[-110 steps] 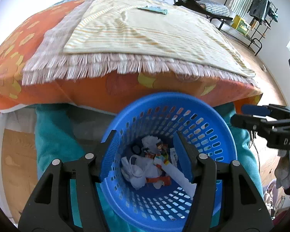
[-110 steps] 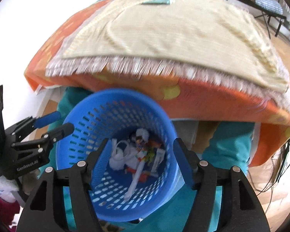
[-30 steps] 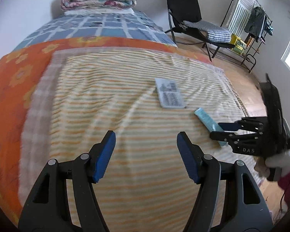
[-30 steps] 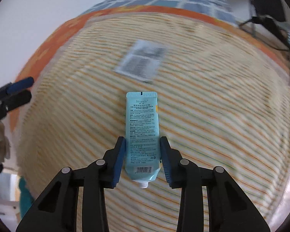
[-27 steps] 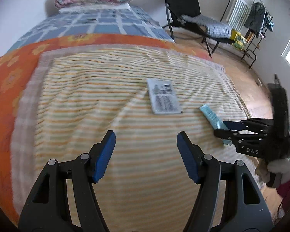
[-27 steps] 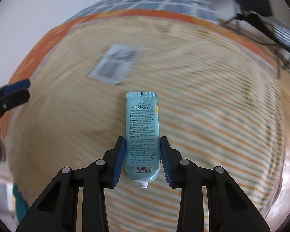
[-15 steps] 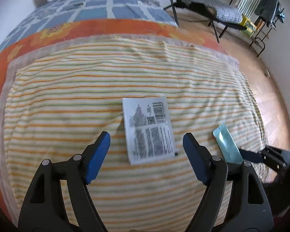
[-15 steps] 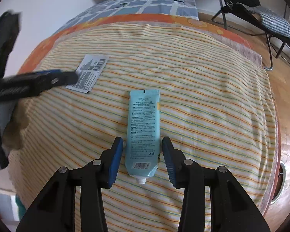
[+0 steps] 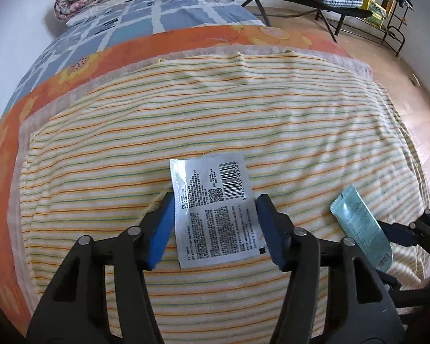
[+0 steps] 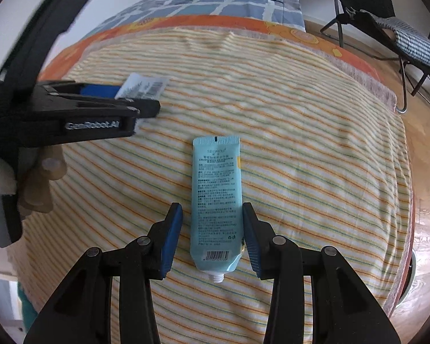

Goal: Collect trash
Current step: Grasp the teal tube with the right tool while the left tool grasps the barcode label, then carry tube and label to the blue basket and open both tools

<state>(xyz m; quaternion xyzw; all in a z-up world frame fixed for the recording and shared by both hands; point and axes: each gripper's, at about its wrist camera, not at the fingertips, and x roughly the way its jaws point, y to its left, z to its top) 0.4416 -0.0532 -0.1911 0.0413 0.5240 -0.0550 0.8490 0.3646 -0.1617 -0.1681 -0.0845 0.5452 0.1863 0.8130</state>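
Bed w/ striped blanket. Left gripper closing around silver sachet, pads not biting yet. Right gripper narrow, straddling blue tube, gaps both sides. Nothing lifted; both pcs left to collect.

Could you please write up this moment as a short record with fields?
surface: striped blanket on a bed
left gripper: jaws closing around the silver sachet, which lies flat, barcode side up
right gripper: jaws astride the lower part of the blue tube, a gap showing on the left side
tube: flat on the blanket, capless nozzle toward the camera
lifted so far: neither item
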